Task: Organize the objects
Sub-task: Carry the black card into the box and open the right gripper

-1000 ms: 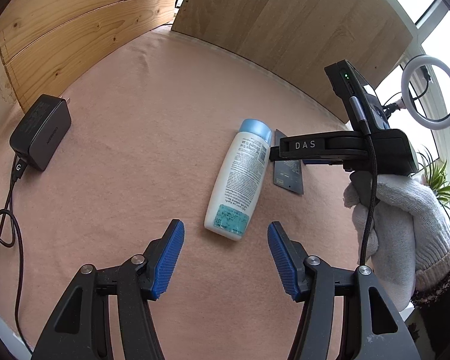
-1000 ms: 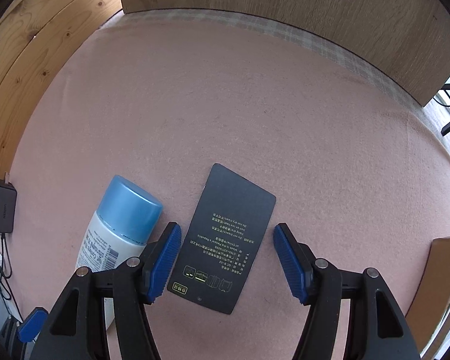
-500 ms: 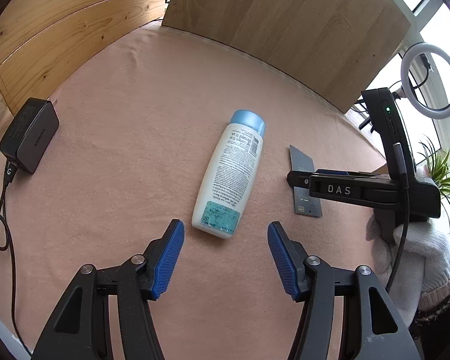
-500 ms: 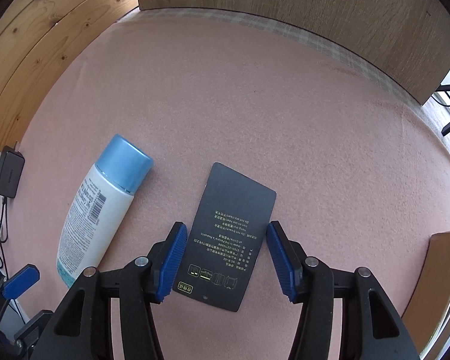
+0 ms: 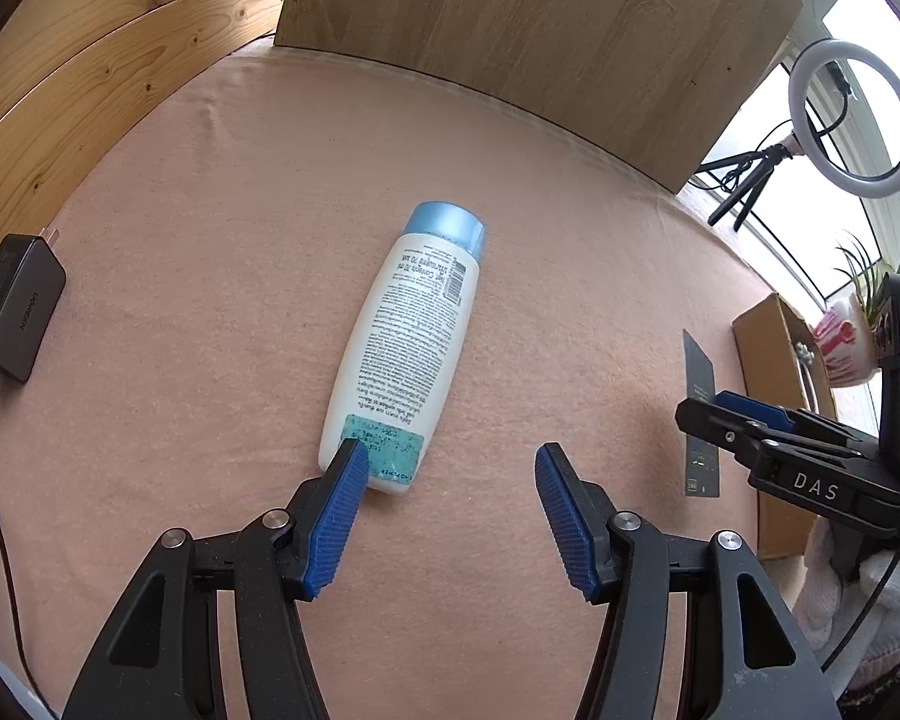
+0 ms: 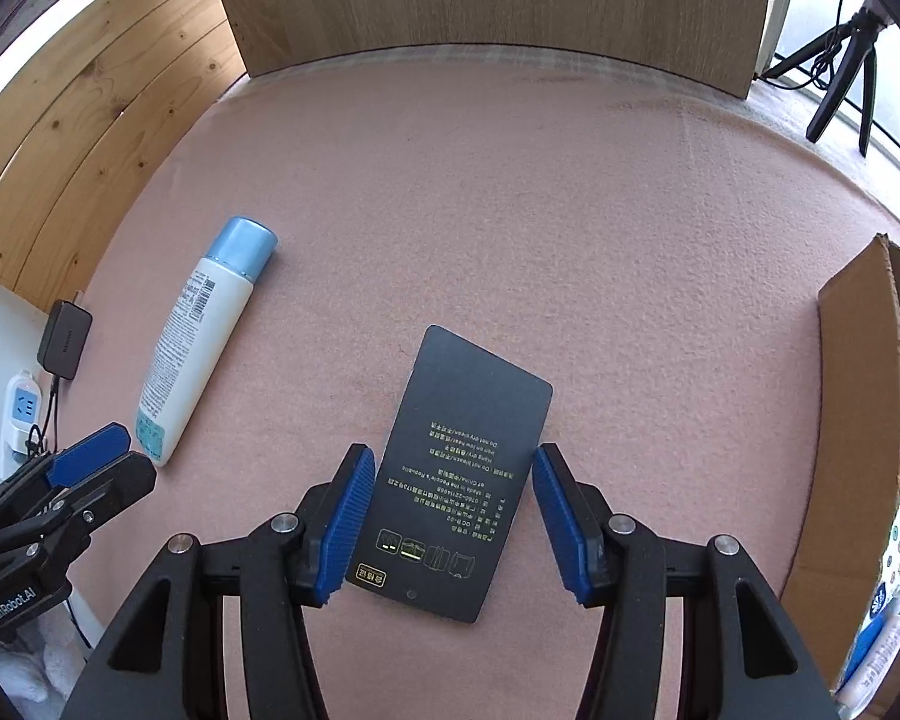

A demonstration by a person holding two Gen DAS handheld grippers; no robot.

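A white lotion bottle (image 5: 408, 342) with a blue cap lies flat on the pink cloth, cap pointing away. My left gripper (image 5: 450, 468) is open just above its base, and the left pad overlaps the bottle's bottom corner. The bottle (image 6: 198, 342) also shows at the left of the right wrist view. My right gripper (image 6: 447, 480) is shut on a black card (image 6: 456, 474) with gold print, its pads pressing the two long edges. From the left wrist view the card (image 5: 699, 396) appears edge-on in the right gripper (image 5: 726, 414), far right of the bottle.
An open cardboard box (image 6: 864, 390) with packets inside stands at the right edge of the cloth. A black charger (image 5: 15, 306) with its cable lies at the far left, beside a power strip (image 6: 21, 414). Wooden panels wall the back and left. A ring light (image 5: 852, 120) stands behind.
The right gripper's jaws narrowed onto the black card and carried it right, away from the bottle, toward the cardboard box. The left gripper shifted so the bottle's base sits by its left pad.
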